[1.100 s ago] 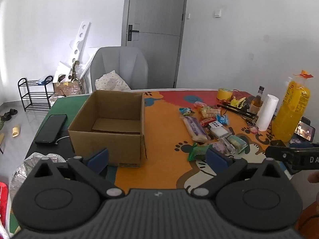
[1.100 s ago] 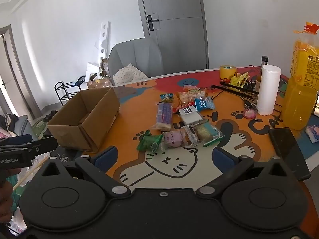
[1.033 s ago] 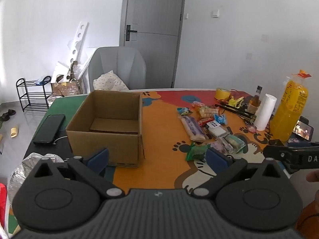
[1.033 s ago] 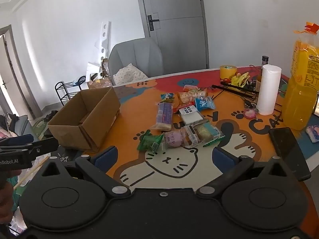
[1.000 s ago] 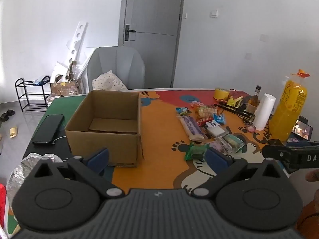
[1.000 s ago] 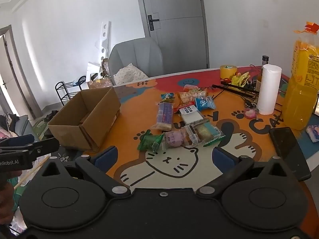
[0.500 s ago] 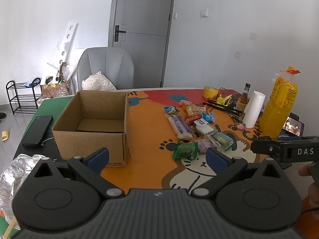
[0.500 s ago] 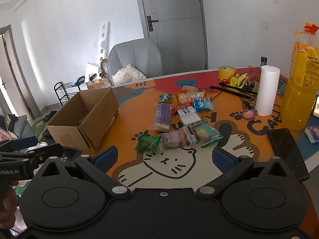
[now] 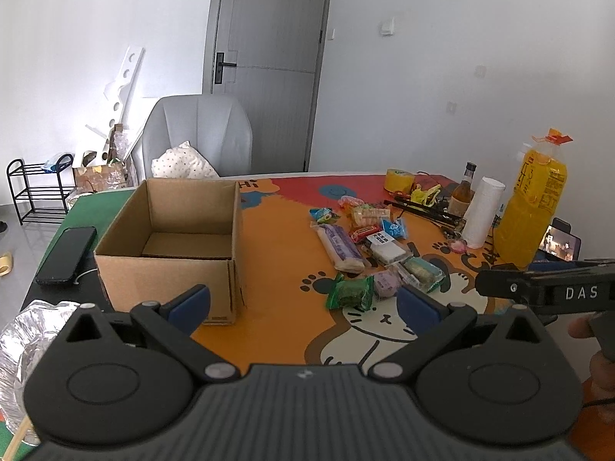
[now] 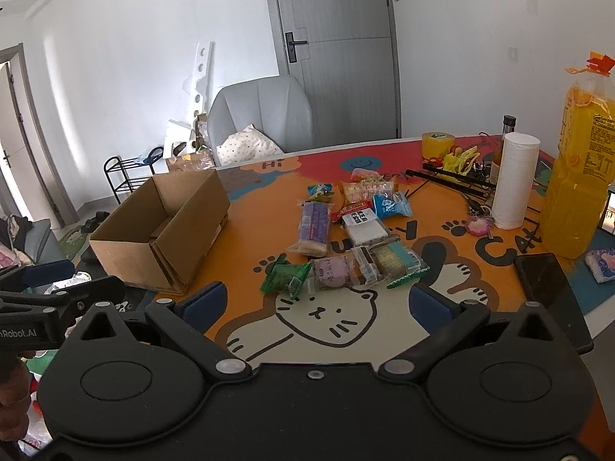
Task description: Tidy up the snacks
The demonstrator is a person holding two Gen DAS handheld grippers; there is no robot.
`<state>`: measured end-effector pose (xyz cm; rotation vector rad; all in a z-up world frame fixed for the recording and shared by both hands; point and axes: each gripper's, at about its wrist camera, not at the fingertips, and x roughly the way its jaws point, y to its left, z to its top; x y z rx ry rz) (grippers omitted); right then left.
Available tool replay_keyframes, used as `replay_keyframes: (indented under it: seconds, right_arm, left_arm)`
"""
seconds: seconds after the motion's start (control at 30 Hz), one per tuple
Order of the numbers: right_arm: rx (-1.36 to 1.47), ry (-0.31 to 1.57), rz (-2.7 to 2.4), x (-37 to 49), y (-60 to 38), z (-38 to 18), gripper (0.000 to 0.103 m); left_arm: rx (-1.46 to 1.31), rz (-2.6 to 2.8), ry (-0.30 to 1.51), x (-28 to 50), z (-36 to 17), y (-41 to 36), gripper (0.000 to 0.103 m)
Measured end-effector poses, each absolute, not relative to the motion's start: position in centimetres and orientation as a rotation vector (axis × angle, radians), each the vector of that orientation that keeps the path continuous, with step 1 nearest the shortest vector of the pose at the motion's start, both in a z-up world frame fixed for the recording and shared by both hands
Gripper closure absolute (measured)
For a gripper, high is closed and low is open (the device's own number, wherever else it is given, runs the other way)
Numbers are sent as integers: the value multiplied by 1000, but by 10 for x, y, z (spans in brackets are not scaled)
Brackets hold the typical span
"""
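Both tools are held back from the table with nothing picked up yet: the left gripper (image 9: 303,303) has its jaws spread wide and empty, and the right gripper (image 10: 315,305) is just as wide and just as empty. The snacks (image 10: 346,230) lie in a loose cluster ahead of the right gripper, and the nearest, a green packet (image 10: 286,277), sits just beyond its left finger. The cardboard box (image 9: 173,238), open-topped and seemingly empty, stands ahead and slightly left of the left gripper. The sensible first move looks like a reach with the right gripper for the green packet, closing across its short width, because the wrappers look thin and slippery and the neighbouring purple packet (image 10: 332,271) touches it. Lift clear before swinging left toward the box. A phone (image 10: 549,280) lies close on the right, near the table edge. The table (image 10: 250,238) wears a bright orange cartoon cat mat; a paper roll (image 10: 515,180) and a big yellow bottle (image 10: 580,176) stand far right, with a grey chair (image 9: 196,130) and a door (image 9: 269,57) beyond.
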<state>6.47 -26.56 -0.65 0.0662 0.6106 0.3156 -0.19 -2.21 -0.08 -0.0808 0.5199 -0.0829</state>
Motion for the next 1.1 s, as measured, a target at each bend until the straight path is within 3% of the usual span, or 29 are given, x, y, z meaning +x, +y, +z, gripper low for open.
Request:
replay_keyframes:
  seconds: [1.1]
  right_arm:
    - [59, 604, 312, 65, -266, -5, 0]
  left_arm:
    - [-82, -83, 523, -3, -3, -18, 0]
